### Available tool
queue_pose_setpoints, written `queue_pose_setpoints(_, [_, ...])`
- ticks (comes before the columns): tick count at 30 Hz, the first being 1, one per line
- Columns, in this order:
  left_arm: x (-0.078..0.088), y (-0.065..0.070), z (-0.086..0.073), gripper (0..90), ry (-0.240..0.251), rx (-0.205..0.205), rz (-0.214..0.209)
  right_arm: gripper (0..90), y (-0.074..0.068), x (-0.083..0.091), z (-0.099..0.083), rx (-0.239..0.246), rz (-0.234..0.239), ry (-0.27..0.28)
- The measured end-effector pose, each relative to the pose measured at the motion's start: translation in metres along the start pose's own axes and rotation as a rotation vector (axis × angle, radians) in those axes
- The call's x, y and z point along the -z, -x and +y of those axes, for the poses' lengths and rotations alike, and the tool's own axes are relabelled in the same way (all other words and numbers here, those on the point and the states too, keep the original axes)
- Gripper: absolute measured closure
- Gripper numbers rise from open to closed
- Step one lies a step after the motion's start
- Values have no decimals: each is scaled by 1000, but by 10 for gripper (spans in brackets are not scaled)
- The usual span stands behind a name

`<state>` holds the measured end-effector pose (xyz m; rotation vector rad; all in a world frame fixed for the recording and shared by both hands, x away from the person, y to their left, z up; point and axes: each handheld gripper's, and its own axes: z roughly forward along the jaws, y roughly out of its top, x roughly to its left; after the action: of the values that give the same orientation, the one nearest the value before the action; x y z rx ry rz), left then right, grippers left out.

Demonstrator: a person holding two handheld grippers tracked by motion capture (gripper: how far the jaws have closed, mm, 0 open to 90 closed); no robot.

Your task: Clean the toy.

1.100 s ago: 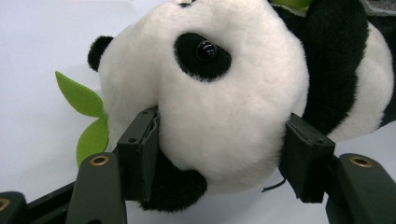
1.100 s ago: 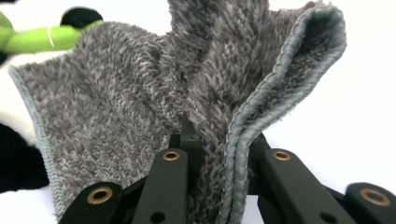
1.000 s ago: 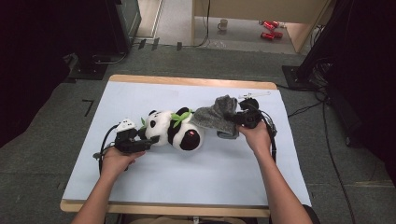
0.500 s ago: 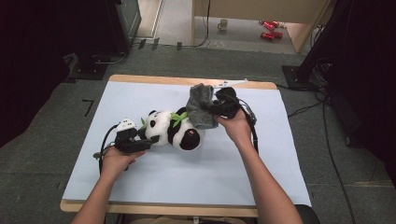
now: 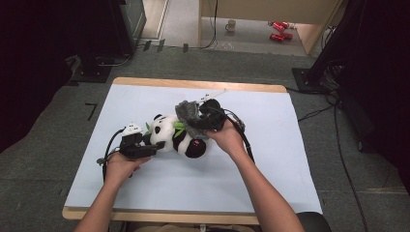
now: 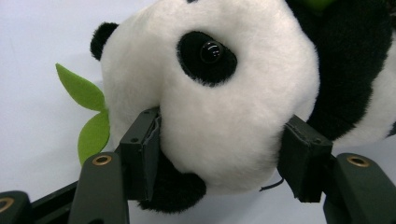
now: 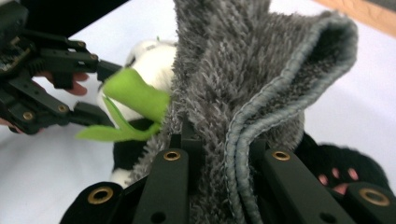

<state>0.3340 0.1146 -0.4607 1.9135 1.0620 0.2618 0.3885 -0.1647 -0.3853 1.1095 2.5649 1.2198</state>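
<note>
Plush all round: your toy panda [image 5: 176, 136] lies mid-desk [image 5: 145, 96], light and squashy, so take it by the head, where your left hand-held gripper [image 6: 219, 154], jaws just closing, presses both cheeks. Your right hand-held gripper [image 7: 219, 154] is clamped on the limp grey fleece cloth [image 7: 252, 70], held over the panda's body. No readable label or writing.

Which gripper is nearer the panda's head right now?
Left. The left gripper has its jaws around the panda's head; the right gripper pinches the grey cloth over the panda's body.
</note>
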Motion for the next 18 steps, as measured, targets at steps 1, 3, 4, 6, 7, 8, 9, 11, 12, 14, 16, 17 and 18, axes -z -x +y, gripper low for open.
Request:
queue_pose_setpoints(1, [0, 0, 0, 388, -1, -3, 2, 787, 2, 1, -3, -9, 3, -4])
queue_pose_setpoints(3, [0, 1, 0, 390, -4, -6, 2, 789, 6, 3, -9, -21, 12, -4])
queue_pose_setpoints(4, [0, 1, 0, 390, -3, -2, 1, 790, 9, 5, -14, -27, 17, -5])
queue_pose_setpoints(6, [0, 1, 0, 391, -1, 3, 0, 790, 14, 9, -22, -37, 21, -3])
queue_pose_setpoints(7, [-1, 1, 0, 391, -1, 4, -1, 790, 15, 10, -25, -46, 22, -4])
queue_pose_setpoints(8, [-1, 1, 0, 391, -1, 3, 0, 790, 18, 12, -30, -57, 26, -3])
queue_pose_setpoints(9, [-1, 1, 0, 391, -1, 5, -1, 790, 21, 14, -35, -70, 32, -3])
queue_pose_setpoints(11, [-1, 1, 0, 391, -1, 5, -1, 791, 26, 18, -45, -91, 46, -4])
queue_pose_setpoints(12, [-1, 1, 0, 391, -1, 5, -2, 791, 28, 19, -49, -95, 50, -2])
queue_pose_setpoints(14, [-1, 1, 0, 391, -1, 5, -2, 791, 30, 21, -57, -97, 54, 0])
queue_pose_setpoints(16, [-1, 1, 0, 391, -1, 7, -2, 791, 31, 23, -62, -100, 54, -2])
queue_pose_setpoints(17, [-1, 1, 0, 390, -1, 7, -3, 791, 32, 23, -65, -102, 54, -1])
queue_pose_setpoints(18, [-1, 1, 0, 391, -1, 7, -3, 791, 33, 24, -67, -106, 57, 0])
